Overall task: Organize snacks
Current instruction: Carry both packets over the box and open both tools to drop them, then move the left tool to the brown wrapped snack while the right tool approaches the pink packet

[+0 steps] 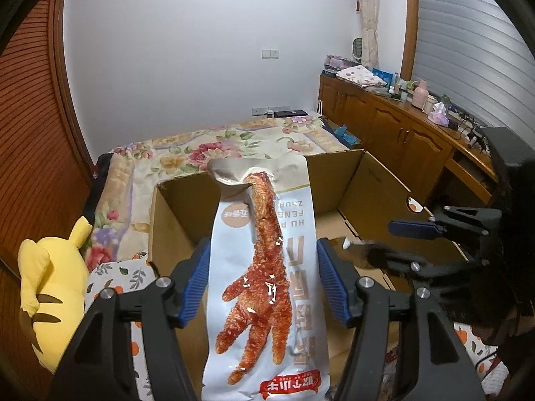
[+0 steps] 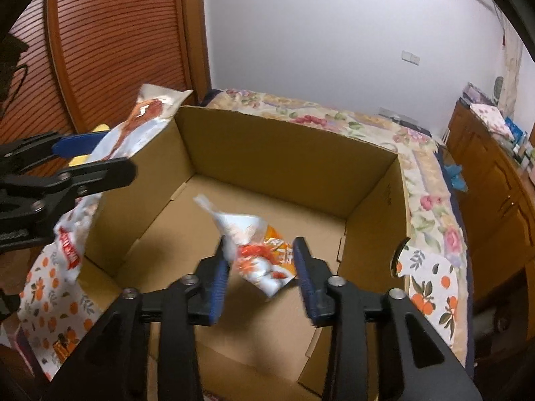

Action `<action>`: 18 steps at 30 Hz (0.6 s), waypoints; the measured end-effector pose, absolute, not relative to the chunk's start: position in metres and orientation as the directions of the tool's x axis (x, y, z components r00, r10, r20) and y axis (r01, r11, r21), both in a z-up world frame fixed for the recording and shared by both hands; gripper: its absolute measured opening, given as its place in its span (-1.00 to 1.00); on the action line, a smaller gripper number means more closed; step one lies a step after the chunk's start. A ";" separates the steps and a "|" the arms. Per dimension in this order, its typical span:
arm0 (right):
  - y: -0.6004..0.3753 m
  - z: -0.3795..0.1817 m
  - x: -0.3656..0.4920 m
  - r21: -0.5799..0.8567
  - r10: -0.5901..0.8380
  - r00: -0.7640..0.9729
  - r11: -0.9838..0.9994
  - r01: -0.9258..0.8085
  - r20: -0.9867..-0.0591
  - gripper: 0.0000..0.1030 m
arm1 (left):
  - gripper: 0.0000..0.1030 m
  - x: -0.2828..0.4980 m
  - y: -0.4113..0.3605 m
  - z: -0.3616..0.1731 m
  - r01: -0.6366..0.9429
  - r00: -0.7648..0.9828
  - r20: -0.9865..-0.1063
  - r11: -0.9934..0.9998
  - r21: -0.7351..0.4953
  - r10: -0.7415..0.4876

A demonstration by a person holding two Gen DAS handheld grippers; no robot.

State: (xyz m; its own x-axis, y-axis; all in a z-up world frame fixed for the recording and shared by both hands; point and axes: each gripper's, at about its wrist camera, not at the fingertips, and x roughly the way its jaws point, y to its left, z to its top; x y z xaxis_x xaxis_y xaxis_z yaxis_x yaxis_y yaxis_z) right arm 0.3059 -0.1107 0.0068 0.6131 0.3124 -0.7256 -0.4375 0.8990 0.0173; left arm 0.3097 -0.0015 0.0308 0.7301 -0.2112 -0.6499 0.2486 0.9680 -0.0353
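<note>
Over the cardboard box (image 1: 337, 183), left-wrist view: I'm seeing my left gripper (image 1: 264, 280) w/ jaws parted, the chicken-feet packet (image 1: 260, 267) standing btwn the blue pads; can't tell if they're touching it. Right gripper (image 1: 398, 244) is poking in over the box's right side.

Right-wrist view: my right gripper (image 2: 262, 267) is hanging above the box floor, jaws released. Small snack packet (image 2: 257, 247) is sitting loose btwn them, blurred, inside the box. Chicken-feet packet is at the box's left wall.
</note>
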 end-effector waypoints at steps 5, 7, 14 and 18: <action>-0.108 0.009 0.294 0.019 0.335 0.611 0.886 -0.464 -0.717 -0.07 | 0.47 0.307 -0.003 0.038 0.262 0.751 -0.619 0.964 -0.043 -0.232; -0.107 0.011 0.290 0.026 0.348 0.610 0.881 -0.472 -0.712 -0.07 | 0.47 0.307 -0.004 0.041 0.264 0.753 -0.616 0.964 -0.038 -0.231; -0.113 0.026 0.260 0.054 0.402 0.624 0.865 -0.498 -0.670 0.03 | 0.47 0.284 -0.001 0.048 0.293 0.756 -0.606 0.956 -0.026 -0.248; -0.119 0.033 0.235 0.056 0.426 0.635 0.855 -0.516 -0.645 0.07 | 0.47 0.259 0.001 0.049 0.313 0.760 -0.592 0.949 -0.026 -0.267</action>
